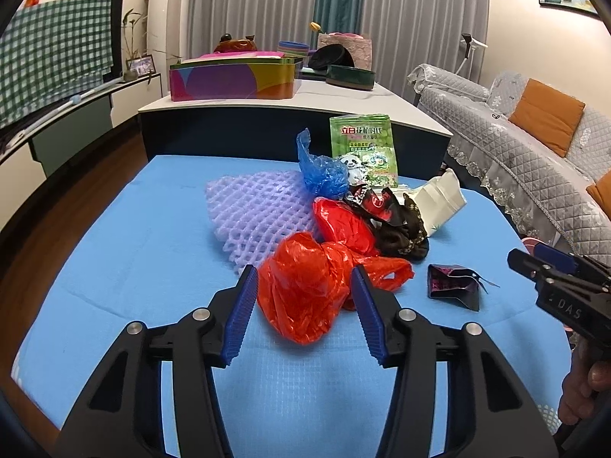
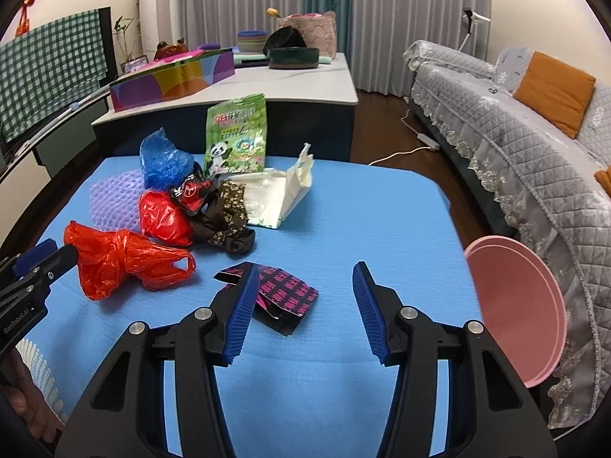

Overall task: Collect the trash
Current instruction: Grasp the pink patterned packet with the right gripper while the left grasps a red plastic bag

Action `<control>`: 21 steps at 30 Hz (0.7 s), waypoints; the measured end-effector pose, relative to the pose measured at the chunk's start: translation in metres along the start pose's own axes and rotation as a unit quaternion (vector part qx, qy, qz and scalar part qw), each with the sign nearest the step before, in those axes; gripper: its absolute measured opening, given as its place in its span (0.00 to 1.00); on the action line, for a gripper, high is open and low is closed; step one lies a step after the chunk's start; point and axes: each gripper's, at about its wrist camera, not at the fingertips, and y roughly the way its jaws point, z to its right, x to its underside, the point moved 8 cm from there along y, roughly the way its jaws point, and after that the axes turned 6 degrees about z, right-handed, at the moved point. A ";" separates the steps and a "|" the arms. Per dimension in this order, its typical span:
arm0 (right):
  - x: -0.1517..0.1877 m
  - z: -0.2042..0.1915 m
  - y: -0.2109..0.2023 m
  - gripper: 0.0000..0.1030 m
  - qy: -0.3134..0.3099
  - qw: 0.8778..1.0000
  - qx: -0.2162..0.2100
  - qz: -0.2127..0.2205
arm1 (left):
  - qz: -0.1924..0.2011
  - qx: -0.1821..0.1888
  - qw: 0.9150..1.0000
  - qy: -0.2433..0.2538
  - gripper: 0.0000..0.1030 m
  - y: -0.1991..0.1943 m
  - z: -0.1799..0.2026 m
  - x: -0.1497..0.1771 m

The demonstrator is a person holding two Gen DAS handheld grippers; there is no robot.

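Left wrist view
My left gripper (image 1: 303, 305): spread wide at lower centre of the frame, gripping nothing; its blue pads flank the near end of the red plastic bag (image 1: 317, 286).
Trash pile: on the blue mat (image 1: 133, 267), mid-frame; purple foam net (image 1: 256, 210) to the left, blue plastic bag (image 1: 320, 171) and green panda pouch (image 1: 364, 149) behind, a second red bag (image 1: 343, 221) touching the dark floral cloth (image 1: 404, 233).
Black-and-pink wrapper (image 1: 454, 286): alone, right of the pile.
My right gripper (image 1: 534, 267): right edge; I cannot tell its spread here.

Right wrist view
My right gripper (image 2: 301, 309): released, jaws wide; the left pad overlaps the black-and-pink wrapper (image 2: 286, 294).
Pink bin (image 2: 523, 313): right edge, beside the mat.
White torn bag (image 2: 282, 198): upper centre.
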 end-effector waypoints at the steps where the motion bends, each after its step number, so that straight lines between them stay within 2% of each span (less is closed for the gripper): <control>1: 0.000 -0.002 0.002 0.50 -0.002 1.000 -0.002 -0.001 | -0.001 0.000 1.000 -0.001 0.49 0.002 0.000 0.000; 15: 0.014 -0.032 0.038 0.57 -0.055 0.997 -0.036 -0.038 | -0.016 -0.001 1.000 -0.016 0.49 0.020 -0.005 0.001; 21: 0.019 -0.039 0.045 0.58 -0.084 0.995 -0.028 -0.050 | -0.026 -0.001 1.000 -0.013 0.41 0.024 -0.005 0.004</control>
